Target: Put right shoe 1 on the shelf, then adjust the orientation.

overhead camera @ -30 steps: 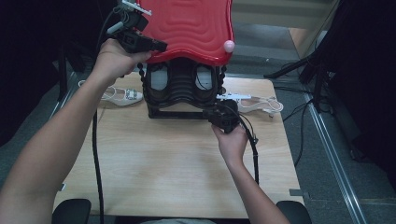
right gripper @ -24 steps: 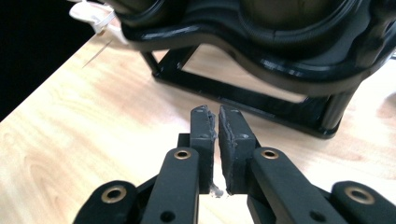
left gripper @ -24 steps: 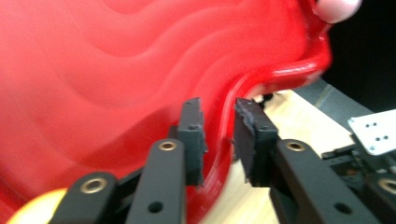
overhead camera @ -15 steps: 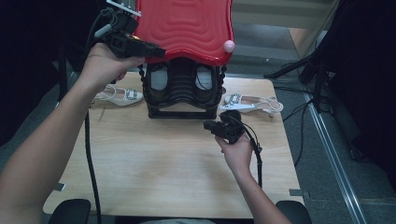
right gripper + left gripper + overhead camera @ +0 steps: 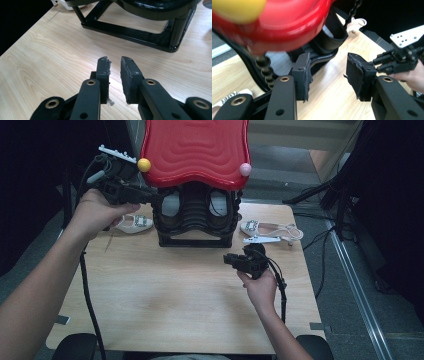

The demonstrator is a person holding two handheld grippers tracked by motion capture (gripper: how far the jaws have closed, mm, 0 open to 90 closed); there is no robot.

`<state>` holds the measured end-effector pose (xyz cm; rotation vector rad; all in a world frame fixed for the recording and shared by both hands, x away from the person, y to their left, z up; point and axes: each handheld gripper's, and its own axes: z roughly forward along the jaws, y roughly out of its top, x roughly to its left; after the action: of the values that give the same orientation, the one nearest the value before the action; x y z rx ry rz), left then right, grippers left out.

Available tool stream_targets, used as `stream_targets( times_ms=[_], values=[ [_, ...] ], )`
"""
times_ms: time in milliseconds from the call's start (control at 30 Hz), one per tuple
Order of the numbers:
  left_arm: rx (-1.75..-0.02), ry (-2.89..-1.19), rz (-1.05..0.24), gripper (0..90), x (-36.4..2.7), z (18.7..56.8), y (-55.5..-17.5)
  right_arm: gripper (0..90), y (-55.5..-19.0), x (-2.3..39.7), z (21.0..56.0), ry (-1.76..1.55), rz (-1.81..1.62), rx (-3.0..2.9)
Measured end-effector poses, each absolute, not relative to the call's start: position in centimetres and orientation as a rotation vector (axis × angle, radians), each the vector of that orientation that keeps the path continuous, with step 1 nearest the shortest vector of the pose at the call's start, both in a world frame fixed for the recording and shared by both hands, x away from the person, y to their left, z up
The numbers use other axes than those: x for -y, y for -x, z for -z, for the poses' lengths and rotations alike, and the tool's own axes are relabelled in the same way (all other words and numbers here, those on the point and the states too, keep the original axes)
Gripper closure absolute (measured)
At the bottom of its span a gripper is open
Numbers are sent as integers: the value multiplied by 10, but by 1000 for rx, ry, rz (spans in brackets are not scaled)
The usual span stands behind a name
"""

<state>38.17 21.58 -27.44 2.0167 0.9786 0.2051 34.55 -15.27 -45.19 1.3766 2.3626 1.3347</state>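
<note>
A red wavy-topped seat (image 5: 195, 150) stands on a black frame (image 5: 195, 240) at the back of the wooden table (image 5: 150, 300). A yellow ball (image 5: 144, 165) sits at its left corner and a pink ball (image 5: 245, 169) at its right. My left gripper (image 5: 150, 196) is just left of the seat, below the yellow ball. Its jaws have just been opening and nothing is between them (image 5: 328, 72). My right gripper (image 5: 231, 260) hovers over the table in front of the frame's right side. Its jaws have just been opening too, and the narrow gap (image 5: 115, 62) is empty.
A white shoe (image 5: 134, 223) lies left of the frame and a white strappy sandal (image 5: 270, 231) lies to its right. Bare wood stretches from the frame (image 5: 140, 32) to the table's near edge. Dark floor and a cable stand lie beyond the right edge.
My left gripper has drawn back to the left off the seat's corner, uncovering the yellow ball. My right gripper has pulled back from the frame toward the near edge. Both pairs of jaws have opened.
</note>
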Motion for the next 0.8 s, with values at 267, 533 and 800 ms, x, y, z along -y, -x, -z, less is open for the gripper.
stream_targets(
  times_ms=[267,533,800],
  values=[
    [-986,-2047,-195,536,-226,292,-376,787,-346,158,464,-1382,-1319,-2371],
    [-995,-2038,-184,549,-235,309,-375,787,-344,161,469,-1379,-1322,-2367],
    [-1017,-2047,-183,624,-246,333,-377,787,-342,163,471,-1380,-1314,-2363]
  ],
)
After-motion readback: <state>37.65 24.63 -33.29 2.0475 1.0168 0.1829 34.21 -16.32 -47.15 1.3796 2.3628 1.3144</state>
